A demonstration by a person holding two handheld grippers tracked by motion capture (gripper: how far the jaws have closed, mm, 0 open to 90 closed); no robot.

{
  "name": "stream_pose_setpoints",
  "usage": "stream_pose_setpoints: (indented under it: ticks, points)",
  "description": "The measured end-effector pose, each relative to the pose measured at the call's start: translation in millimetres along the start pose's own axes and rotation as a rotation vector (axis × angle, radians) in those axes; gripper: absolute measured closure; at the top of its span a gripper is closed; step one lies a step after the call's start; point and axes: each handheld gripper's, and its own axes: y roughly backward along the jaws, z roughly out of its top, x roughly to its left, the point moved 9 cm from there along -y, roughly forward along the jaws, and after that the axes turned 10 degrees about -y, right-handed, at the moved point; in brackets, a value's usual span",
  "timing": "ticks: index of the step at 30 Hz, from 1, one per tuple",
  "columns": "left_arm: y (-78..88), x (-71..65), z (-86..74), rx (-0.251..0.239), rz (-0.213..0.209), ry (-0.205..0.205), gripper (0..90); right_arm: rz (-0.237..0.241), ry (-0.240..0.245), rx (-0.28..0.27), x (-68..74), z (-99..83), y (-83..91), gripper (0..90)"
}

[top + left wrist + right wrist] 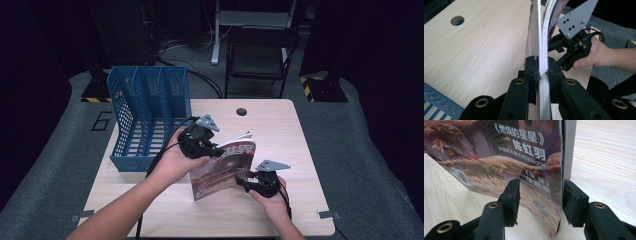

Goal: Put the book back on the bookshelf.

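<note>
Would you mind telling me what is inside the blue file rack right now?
The blue file rack shows three slots, and the slatted floor and walls in view hold nothing. Its low front lip hides the very front of the slots, so that strip cannot be checked.

magazine top beyond frame edge

Bright lit table, dark surroundings, soft blur, glare on magazine

Magazine — paper, with a glossy printed cover and plain white page edges. Table — pale wood-grain top, smooth and matt. File rack — blue perforated plastic. Gripper pads were black, matt and rough-edged.
</note>
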Motion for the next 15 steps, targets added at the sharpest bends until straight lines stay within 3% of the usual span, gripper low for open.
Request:
stream_pose_setpoints:
  ticks: [15]
  points:
    - [0.3,2.2,-1.2,0.016,0.016,-0.005,83.5,0.002,-0.003,0.013,0.1,-1.3,0.1,51.8]
